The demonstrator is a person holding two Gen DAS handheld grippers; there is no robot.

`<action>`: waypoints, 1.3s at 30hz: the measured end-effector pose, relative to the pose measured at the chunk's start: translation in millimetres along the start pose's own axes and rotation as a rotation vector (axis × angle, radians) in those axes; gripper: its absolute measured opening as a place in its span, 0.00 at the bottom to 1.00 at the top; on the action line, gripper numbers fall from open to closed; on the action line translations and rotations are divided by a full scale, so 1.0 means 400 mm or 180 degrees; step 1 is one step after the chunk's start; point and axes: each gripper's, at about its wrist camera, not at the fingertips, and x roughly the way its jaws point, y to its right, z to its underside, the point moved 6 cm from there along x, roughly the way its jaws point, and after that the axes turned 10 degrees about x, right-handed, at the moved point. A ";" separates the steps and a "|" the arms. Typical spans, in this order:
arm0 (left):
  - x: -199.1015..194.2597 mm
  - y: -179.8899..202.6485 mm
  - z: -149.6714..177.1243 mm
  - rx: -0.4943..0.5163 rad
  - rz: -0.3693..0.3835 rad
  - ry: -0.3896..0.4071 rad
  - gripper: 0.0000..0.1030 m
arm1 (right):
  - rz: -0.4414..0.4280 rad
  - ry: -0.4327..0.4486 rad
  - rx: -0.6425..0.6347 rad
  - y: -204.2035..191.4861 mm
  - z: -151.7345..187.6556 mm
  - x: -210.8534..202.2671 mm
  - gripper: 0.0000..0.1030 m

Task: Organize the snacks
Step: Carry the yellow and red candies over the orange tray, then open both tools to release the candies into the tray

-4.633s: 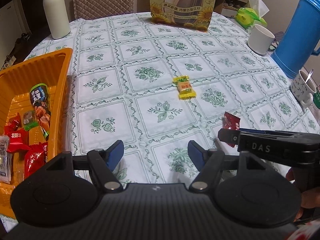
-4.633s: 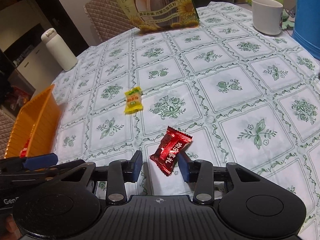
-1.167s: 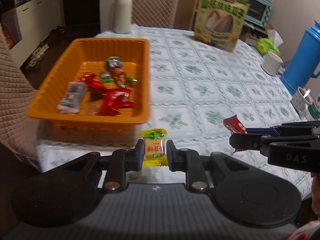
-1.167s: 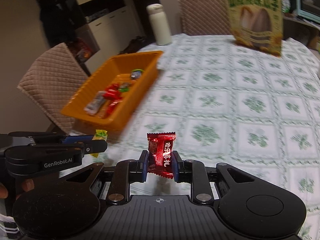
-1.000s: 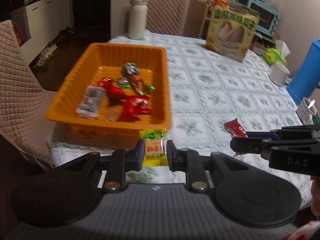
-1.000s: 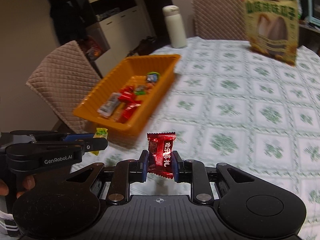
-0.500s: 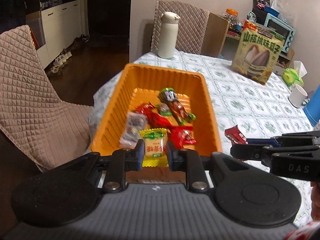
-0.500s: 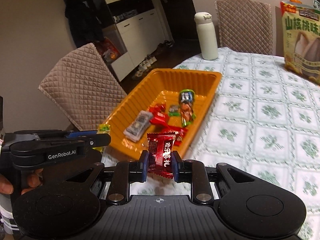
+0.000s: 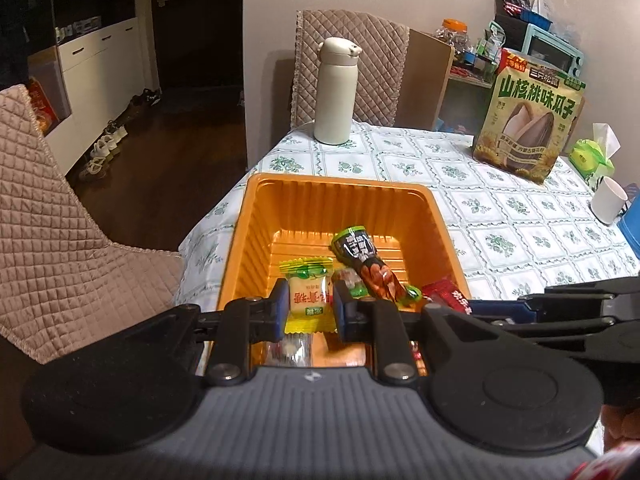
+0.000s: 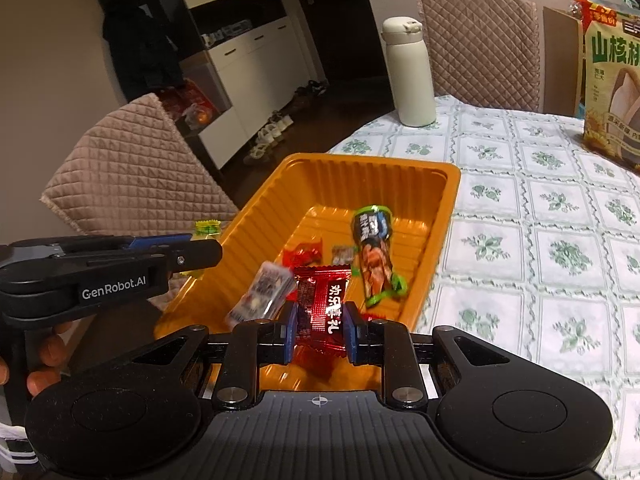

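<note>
Nearly done — left gripper [image 9: 307, 309] clamps yellow candy [image 9: 306, 300], right gripper [image 10: 318, 330] clamps red candy [image 10: 322, 312], both over orange tray [image 9: 336, 188] — release left.

Quilted beige chairs [image 9: 52, 240], white cabinets [image 9: 100, 80], dark wood floor [image 9: 168, 168], plain pale wall [image 9: 272, 4].

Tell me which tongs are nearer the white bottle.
Left, though only slightly. The left tongs hold a yellow candy facing the white bottle across the orange tray; the right tongs sit farther right.
</note>
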 end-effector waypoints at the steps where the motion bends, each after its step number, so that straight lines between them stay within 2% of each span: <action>1: 0.010 -0.001 -0.004 0.0004 0.0013 -0.0008 0.20 | 0.0021 0.0002 0.0002 0.002 -0.007 0.011 0.24; 14: 0.071 -0.018 -0.036 0.0053 0.0095 -0.0043 0.20 | 0.0078 0.0088 0.0082 0.009 -0.074 0.094 0.24; 19: 0.079 -0.030 -0.028 0.0045 0.0112 -0.0081 0.20 | 0.0011 0.0118 0.0278 0.016 -0.091 0.111 0.24; 26: 0.079 -0.035 -0.022 0.0048 0.0143 -0.0090 0.20 | 0.0122 0.0054 0.0351 0.027 -0.085 0.110 0.27; 35: 0.083 -0.020 -0.027 0.0113 0.0225 -0.0071 0.20 | 0.0217 0.0119 0.0404 0.035 -0.058 0.073 0.46; 39: 0.080 -0.016 -0.028 0.0122 0.0254 -0.0052 0.23 | 0.0289 0.0170 0.0404 0.035 -0.052 0.053 0.64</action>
